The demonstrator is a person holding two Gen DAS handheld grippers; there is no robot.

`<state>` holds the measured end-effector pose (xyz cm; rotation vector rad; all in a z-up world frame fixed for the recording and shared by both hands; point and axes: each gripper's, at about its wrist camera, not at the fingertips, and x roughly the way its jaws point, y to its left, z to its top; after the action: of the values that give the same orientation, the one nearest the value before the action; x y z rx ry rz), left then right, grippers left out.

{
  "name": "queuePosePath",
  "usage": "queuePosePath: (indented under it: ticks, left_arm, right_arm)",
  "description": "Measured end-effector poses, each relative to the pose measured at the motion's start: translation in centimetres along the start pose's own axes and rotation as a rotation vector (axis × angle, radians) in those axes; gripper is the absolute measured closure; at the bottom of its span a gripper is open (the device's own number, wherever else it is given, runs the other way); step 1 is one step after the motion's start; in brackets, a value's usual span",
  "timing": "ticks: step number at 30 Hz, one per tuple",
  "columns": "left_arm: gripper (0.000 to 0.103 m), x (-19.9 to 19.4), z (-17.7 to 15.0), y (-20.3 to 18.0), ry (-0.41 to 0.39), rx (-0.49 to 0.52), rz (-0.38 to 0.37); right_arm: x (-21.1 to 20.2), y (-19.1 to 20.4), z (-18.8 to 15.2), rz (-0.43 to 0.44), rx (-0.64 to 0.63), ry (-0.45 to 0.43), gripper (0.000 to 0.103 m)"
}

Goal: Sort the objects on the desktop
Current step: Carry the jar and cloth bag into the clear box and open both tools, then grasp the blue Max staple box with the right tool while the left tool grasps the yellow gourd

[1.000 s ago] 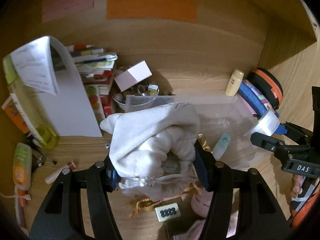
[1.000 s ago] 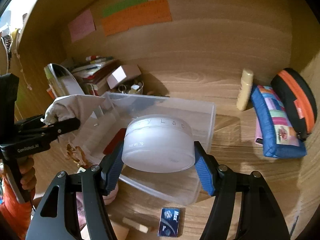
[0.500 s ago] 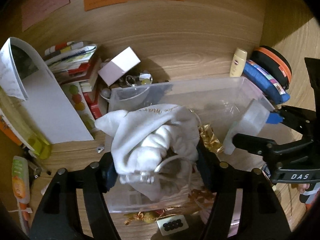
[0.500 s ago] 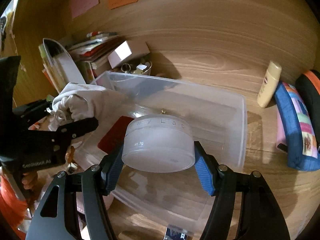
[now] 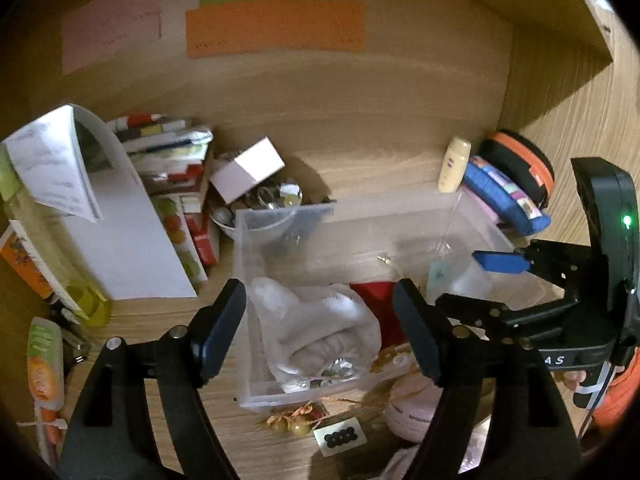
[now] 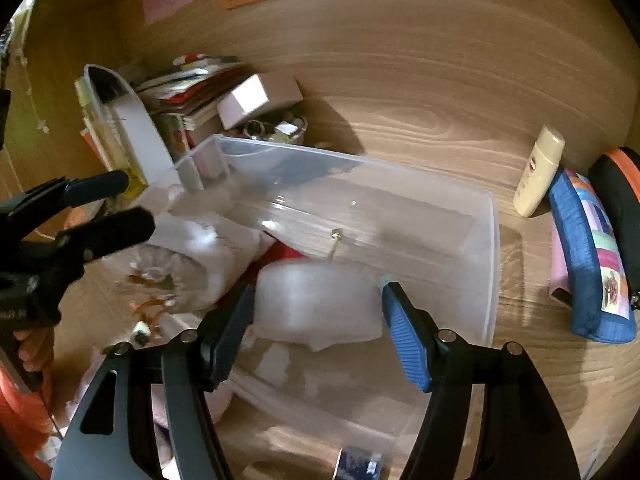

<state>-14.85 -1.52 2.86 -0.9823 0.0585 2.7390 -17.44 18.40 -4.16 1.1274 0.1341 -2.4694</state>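
Note:
A clear plastic bin (image 5: 404, 220) (image 6: 440, 216) stands on the wooden desk. A white cloth bag (image 5: 320, 332) (image 6: 196, 256) lies inside its left end, over a red item (image 5: 372, 292). My left gripper (image 5: 320, 332) is open and empty, just above and in front of the bag. A frosted round jar (image 6: 316, 300) lies in the bin between the fingers of my right gripper (image 6: 316, 308), which is open around it. The jar also shows in the left wrist view (image 5: 468, 284), partly hidden by the right gripper.
Books and papers (image 5: 168, 148), a white box (image 5: 248, 168) and a bowl of small items (image 5: 276, 196) sit back left. A cream bottle (image 6: 540, 172) and pouches (image 6: 592, 256) sit on the right. A pink case (image 5: 416, 404), a gold ornament (image 5: 292, 420) and a small card (image 5: 340, 436) lie in front of the bin.
My left gripper opened and let go of the cloth bag, which now lies in the bin. My right gripper lowered the jar into the bin and opened.

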Motion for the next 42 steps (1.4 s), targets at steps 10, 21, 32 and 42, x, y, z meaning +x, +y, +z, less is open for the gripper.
queuePosePath:
  ticks: [10,21,32,42]
  left_arm:
    - [0.021,-3.3,-1.4,1.6,-0.01,-0.035,0.033]
    - [0.02,-3.8,-5.0,3.8,0.082,-0.082,0.109]
    - [0.018,-1.6,-8.7,5.4,0.207,-0.073,0.187]
    - [0.018,1.4,-10.4,4.3,0.339,-0.033,0.154]
  right_arm:
    - [-4.6,1.6,-1.2,-0.083,-0.04,-0.084,0.028]
    - [-7.7,0.0,-4.6,-0.144,0.012,-0.105,0.026]
    - [-6.2,-2.2,-8.7,-0.187,0.054,-0.012,0.026]
    - [-5.4,-3.0,-11.6,-0.151,0.065,0.065,0.026]
